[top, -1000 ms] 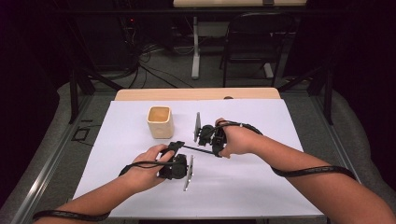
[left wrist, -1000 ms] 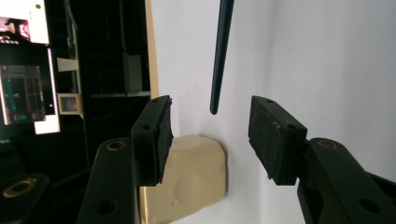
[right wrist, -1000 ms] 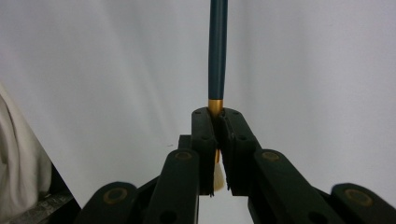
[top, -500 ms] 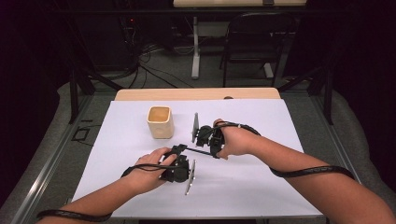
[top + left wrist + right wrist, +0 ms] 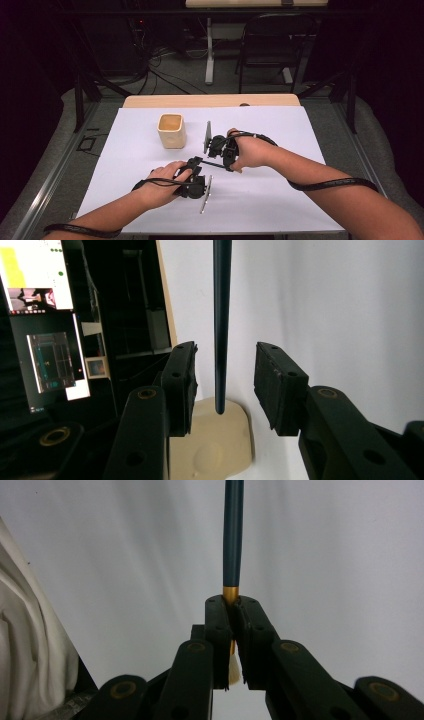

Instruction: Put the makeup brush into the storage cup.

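On the bench (image 5: 300,210), the cup (image 5: 172,131) stands left of the middle, toward the far edge. The right gripper (image 5: 216,146) lies just right of the cup, near the bench's middle, and the brush (image 5: 207,162) runs from it toward the left gripper (image 5: 196,162), which sits nearer the front edge. A chair (image 5: 272,47) stands on the floor beyond the far edge.

The brush (image 5: 233,540) is slim, with a long dark teal handle, a gold ferrule and pale bristles. It hangs level above the white surface (image 5: 280,210), clamped at the ferrule between the closed jaws of the right hand-held gripper (image 5: 233,630), bristles poking out behind them. Its bare handle end (image 5: 220,340) reaches between the spread jaws of the left hand-held gripper (image 5: 225,385), touching neither.
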`<move>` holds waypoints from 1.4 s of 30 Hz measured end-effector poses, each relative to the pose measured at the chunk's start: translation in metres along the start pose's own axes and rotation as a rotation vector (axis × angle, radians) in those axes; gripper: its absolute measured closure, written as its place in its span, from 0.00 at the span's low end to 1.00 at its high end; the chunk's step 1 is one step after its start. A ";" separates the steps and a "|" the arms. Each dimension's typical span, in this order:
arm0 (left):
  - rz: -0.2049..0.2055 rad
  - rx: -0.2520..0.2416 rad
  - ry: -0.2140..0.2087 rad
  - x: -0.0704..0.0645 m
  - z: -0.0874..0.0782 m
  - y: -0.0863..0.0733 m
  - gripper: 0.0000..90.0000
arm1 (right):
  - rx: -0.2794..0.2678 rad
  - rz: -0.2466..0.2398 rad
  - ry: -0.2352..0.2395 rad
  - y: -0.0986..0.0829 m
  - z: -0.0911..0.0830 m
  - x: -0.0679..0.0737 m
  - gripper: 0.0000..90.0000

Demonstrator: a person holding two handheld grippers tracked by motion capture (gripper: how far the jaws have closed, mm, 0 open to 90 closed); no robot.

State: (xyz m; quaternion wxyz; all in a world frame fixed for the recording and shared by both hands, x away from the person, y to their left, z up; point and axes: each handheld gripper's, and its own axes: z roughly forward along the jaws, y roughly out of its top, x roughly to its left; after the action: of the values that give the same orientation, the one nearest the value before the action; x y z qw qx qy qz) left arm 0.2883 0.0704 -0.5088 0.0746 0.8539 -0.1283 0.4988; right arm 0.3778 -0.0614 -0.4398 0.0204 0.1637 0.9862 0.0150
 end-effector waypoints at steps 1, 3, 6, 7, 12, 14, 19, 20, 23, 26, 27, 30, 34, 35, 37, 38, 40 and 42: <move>-0.001 -0.007 0.002 -0.001 0.001 0.001 0.68 | -0.003 0.000 0.001 0.000 0.000 0.000 0.94; 0.020 -0.007 0.011 -0.003 0.001 0.003 0.69 | 0.000 -0.006 0.004 0.001 0.000 0.001 0.94; 0.028 -0.011 0.009 -0.005 0.000 0.006 0.70 | 0.003 0.001 0.009 0.002 0.000 0.004 0.94; 0.039 -0.023 0.018 -0.005 0.001 0.007 0.71 | 0.001 -0.005 0.011 0.003 0.000 0.004 0.94; 0.044 -0.025 0.021 -0.005 0.002 0.009 0.73 | 0.002 -0.009 0.019 0.005 -0.002 0.006 0.94; 0.052 -0.018 0.020 -0.004 0.002 0.010 0.74 | -0.008 -0.006 0.024 0.005 -0.002 0.006 0.94; 0.053 -0.029 0.025 -0.004 0.002 0.013 0.75 | -0.007 -0.008 0.028 0.008 -0.003 0.009 0.94; 0.054 -0.030 0.028 -0.004 0.001 0.014 0.76 | -0.014 -0.011 0.030 0.008 -0.002 0.009 0.94; 0.054 -0.026 0.020 -0.004 0.000 0.017 0.77 | -0.019 -0.011 0.032 0.010 -0.002 0.011 0.94; 0.051 -0.030 0.018 -0.005 0.000 0.019 0.77 | -0.023 -0.008 0.035 0.012 -0.003 0.011 0.94; 0.042 -0.035 0.020 -0.006 0.000 0.020 0.78 | -0.021 -0.007 0.036 0.013 -0.004 0.012 0.94; 0.040 -0.037 0.016 -0.005 0.000 0.021 0.78 | -0.032 -0.010 0.039 0.015 -0.004 0.013 0.94; 0.050 -0.033 0.013 -0.005 0.000 0.022 0.82 | -0.037 -0.015 0.043 0.018 -0.003 0.014 0.94; 0.053 -0.028 0.011 -0.005 -0.001 0.022 0.82 | -0.034 -0.016 0.044 0.019 -0.003 0.014 0.94; 0.040 -0.035 0.006 -0.005 -0.001 0.022 0.83 | -0.031 -0.018 0.044 0.020 -0.003 0.014 0.94; 0.037 -0.037 0.006 -0.005 -0.001 0.022 0.83 | -0.034 -0.019 0.046 0.021 -0.002 0.015 0.94; 0.040 -0.034 0.007 -0.004 -0.001 0.022 0.84 | -0.035 -0.017 0.048 0.022 -0.002 0.015 0.94; 0.038 -0.033 0.006 -0.004 -0.001 0.022 0.84 | -0.034 -0.020 0.048 0.023 -0.002 0.015 0.94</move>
State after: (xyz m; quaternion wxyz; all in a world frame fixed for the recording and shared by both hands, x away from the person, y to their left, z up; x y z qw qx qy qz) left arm 0.2789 0.0504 -0.5118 0.0794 0.8485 -0.1526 0.5004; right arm 0.3711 -0.0351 -0.4372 -0.0005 0.1530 0.9876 0.0356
